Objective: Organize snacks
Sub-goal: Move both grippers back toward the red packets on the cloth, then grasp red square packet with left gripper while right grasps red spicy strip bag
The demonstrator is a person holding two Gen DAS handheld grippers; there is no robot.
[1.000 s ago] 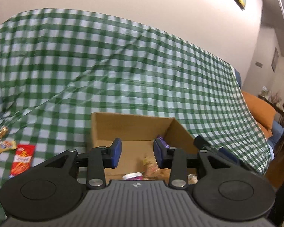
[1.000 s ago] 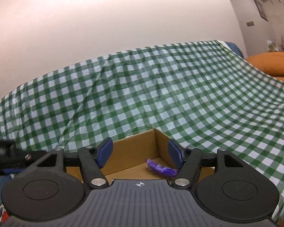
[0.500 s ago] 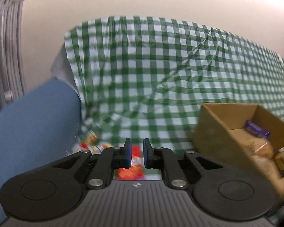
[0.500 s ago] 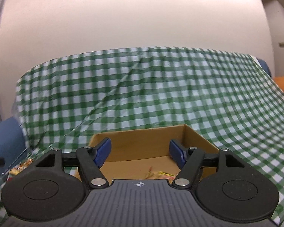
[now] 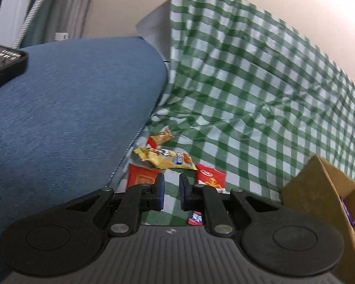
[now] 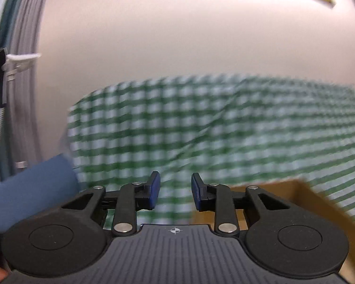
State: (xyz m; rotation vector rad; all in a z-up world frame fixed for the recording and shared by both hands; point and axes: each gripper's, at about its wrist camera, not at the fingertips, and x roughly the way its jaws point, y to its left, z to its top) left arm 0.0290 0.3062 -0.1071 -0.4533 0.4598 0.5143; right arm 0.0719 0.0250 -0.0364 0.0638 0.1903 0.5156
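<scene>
In the left wrist view several snack packets lie on the green checked cloth (image 5: 260, 99): a yellow packet (image 5: 164, 159), a small orange packet (image 5: 162, 137), a red packet (image 5: 142, 179) and a red box (image 5: 210, 181). My left gripper (image 5: 170, 193) hovers just short of them, narrowly open and empty. The cardboard box (image 5: 319, 189) stands at the right with a purple packet (image 5: 348, 213) inside. My right gripper (image 6: 174, 193) is open and empty, left of the cardboard box (image 6: 303, 203); that view is blurred.
A blue sofa armrest (image 5: 66, 108) rises at the left of the snacks, with a black phone (image 5: 2, 64) on it. A grey curtain (image 6: 16, 108) hangs at the far left by the white wall (image 6: 177, 30).
Both grippers have swung left, away from the cardboard box. The left one now faces the snacks by the armrest and its jaws have narrowed. The right jaws have narrowed a little.
</scene>
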